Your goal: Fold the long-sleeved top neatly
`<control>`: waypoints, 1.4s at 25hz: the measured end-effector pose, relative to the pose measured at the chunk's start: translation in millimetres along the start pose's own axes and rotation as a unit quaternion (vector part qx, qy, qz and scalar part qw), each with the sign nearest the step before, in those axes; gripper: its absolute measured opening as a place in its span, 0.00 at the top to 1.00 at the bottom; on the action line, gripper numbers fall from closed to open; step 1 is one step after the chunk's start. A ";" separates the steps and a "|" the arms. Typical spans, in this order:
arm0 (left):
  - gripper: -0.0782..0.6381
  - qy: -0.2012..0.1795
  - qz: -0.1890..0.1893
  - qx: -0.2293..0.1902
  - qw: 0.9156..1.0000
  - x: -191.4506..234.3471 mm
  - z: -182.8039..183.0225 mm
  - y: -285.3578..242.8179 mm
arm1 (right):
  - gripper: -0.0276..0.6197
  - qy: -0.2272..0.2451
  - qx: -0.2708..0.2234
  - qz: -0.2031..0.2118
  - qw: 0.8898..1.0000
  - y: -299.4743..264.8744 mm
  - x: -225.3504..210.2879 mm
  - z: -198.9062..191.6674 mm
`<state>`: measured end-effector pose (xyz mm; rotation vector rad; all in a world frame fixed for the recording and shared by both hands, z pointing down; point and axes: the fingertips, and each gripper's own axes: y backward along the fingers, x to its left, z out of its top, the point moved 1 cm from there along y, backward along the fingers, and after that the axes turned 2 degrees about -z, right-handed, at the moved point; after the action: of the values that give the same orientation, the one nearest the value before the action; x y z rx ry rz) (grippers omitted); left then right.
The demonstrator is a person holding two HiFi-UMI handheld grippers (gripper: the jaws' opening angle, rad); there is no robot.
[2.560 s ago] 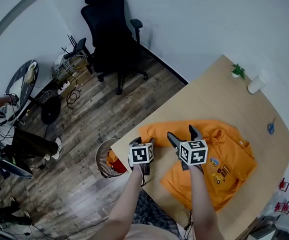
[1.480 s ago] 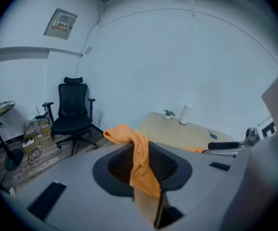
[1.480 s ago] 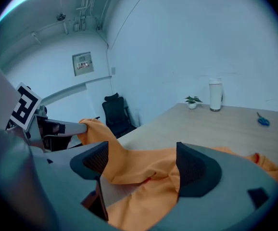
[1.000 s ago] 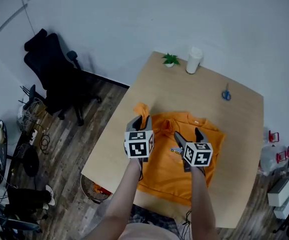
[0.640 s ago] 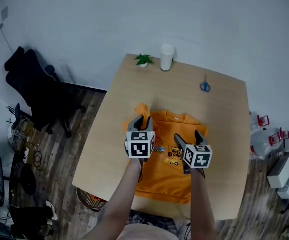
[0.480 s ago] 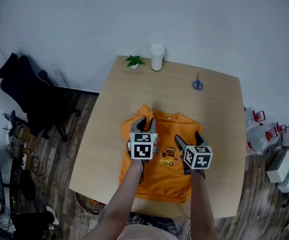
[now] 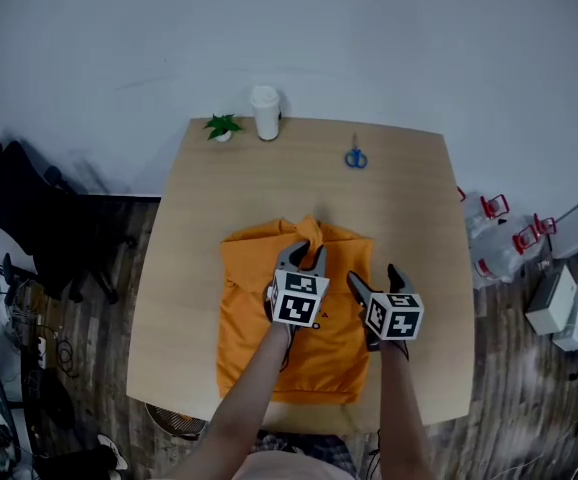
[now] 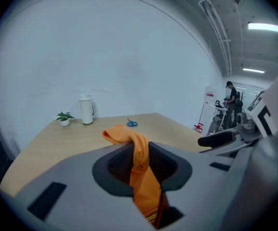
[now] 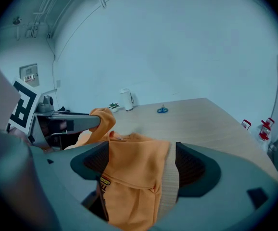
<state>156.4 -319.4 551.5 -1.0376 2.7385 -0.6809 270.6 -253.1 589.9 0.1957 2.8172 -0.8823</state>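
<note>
Arms: two bare forearms (image 7: 254, 398) come in over the near edge of the counter (image 7: 174, 268), each hand holding a gripper with a marker cube on it.
Right gripper: the right gripper (image 7: 374, 280) hangs over the right side of the top with its jaws spread wide. In its own view orange cloth fills the gap, with a ribbed edge (image 9: 170, 186) on the right and a bit of print (image 9: 104, 181) low on the left. As far as I can see the pads (image 9: 196, 167) aren't squeezing any of it.
Left gripper: the left gripper (image 7: 303, 256) sits just left of that one and a little farther in, jaws clamped on a strip of the orange cloth. The pinched bit (image 8: 129, 137) flops over the jaw tips in a small hump.
Top: the long-sleeved top (image 7: 254, 318) lies on the counter as a rough oblong. It runs from the near edge to about the middle, a touch left of centre, and it's lumpy along its far end.
Scissors: blue-handled scissors (image 7: 356, 157) lie on bare wood past the top, close to the far edge and well apart from the cloth.
Far left corner: a tiny potted plant (image 7: 223, 126) with a white jug (image 7: 265, 114) just beside it, both right by the far edge.
Off the counter: a black office chair (image 7: 29, 218) on the wood floor (image 7: 99, 328), out past the left edge.
</note>
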 end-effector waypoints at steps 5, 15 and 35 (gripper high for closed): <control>0.77 -0.022 -0.046 0.026 0.998 -36.2 -11.7 -21.1 | 0.31 -0.010 0.003 -0.016 1.000 8.4 -19.7 -8.0; 0.76 -0.045 -0.107 0.106 0.987 -76.2 -61.0 -55.3 | 0.32 -0.023 0.015 -0.039 0.999 19.0 -51.1 -24.4; 0.29 0.029 -0.137 0.075 0.987 -87.8 -67.1 -40.7 | 0.30 -0.056 0.000 -0.062 0.997 34.4 -64.2 -29.6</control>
<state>228.1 -264.2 626.8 -1.3929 2.5652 -0.9547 335.4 -212.6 608.5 -0.0290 2.7498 -0.8901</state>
